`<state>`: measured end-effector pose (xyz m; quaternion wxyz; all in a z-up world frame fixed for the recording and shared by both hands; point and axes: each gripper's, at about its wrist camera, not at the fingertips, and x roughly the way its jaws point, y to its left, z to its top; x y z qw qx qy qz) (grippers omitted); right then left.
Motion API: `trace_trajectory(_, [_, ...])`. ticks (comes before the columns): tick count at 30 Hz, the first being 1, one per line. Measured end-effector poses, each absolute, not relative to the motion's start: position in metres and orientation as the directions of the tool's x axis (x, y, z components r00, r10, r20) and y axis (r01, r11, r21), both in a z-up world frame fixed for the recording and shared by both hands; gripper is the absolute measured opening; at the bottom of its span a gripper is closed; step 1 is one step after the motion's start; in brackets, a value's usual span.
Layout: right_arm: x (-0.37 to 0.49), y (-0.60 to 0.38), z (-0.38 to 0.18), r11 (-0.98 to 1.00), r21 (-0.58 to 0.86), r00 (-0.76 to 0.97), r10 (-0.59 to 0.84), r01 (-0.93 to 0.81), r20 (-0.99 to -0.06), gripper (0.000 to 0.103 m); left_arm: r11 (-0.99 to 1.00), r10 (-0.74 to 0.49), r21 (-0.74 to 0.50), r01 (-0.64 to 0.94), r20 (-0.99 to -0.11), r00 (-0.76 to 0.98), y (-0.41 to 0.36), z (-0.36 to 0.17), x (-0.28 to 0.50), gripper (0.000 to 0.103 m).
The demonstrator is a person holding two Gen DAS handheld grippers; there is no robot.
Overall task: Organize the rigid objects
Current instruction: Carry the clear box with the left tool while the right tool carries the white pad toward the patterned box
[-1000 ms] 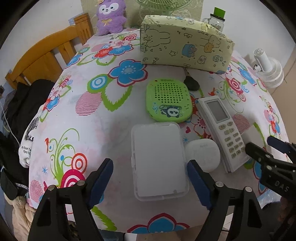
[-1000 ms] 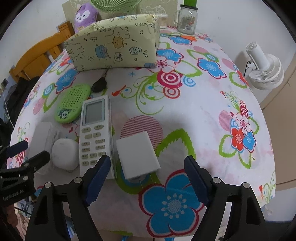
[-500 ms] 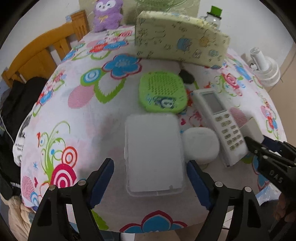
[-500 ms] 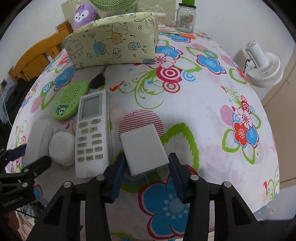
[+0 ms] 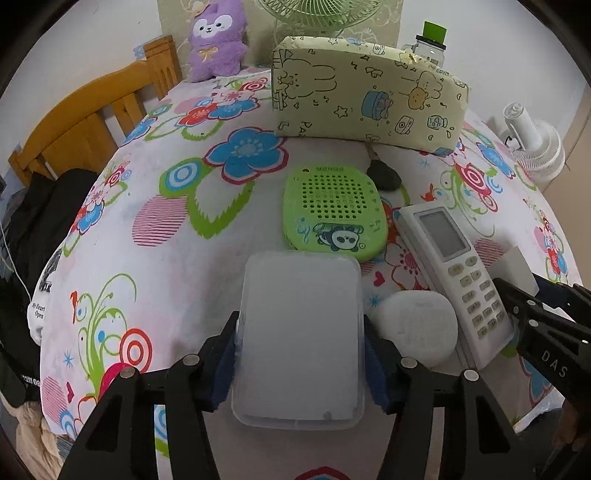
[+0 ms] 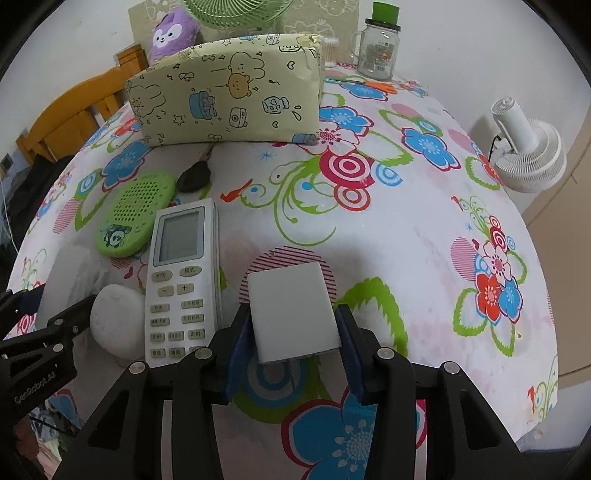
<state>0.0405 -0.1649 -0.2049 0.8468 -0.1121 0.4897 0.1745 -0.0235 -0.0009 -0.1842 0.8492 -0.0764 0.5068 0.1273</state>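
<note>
My left gripper (image 5: 300, 363) jaws clamp the clear plastic box (image 5: 300, 339) at 6 o'clock, right gripper (image 6: 291, 345) jaws clamp the white block (image 6: 291, 312); I'd lift both level, clearing the remote (image 6: 181, 280) at 9

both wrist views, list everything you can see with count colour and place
clear plastic box: 1, translucent white, near table edge, between the left tool's pads
white flat block: 1, white, right of the remote, between the right tool's pads
remote control: 1, white, middle of the row
white rounded case: 1, white, between box and remote
green speaker-like gadget: 1, green with panda, behind the box
black key fob: 1, black, behind the gadget
wrapped box: 1, pale yellow cartoon print, far side
glass jar: 1, clear with green lid, far right corner
plush toy: 1, purple, far left
white fan: 1, beside the table
green fan: 1, behind the table
tablecloth: 1, floral
left tool: 1, black, blue pads
right tool: 1, black, blue pads
</note>
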Motion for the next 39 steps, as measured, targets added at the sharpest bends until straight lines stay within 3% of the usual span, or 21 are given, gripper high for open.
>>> trace_trajectory(14, [0.052,-0.161,-0.178,0.919,0.04,0.451,0.23,-0.392,-0.863,0.042,0.958,0.143,0.004,-0.285,-0.874,0.465,0.003,-0.156,-0.011,0.06])
trace_trajectory(39, [0.055,-0.153,-0.1,0.902,0.055,0.493,0.284,-0.428,-0.822,0.042,0.974,0.105,-0.018,-0.225,-0.848,0.52,-0.012,-0.077,0.017,0.06])
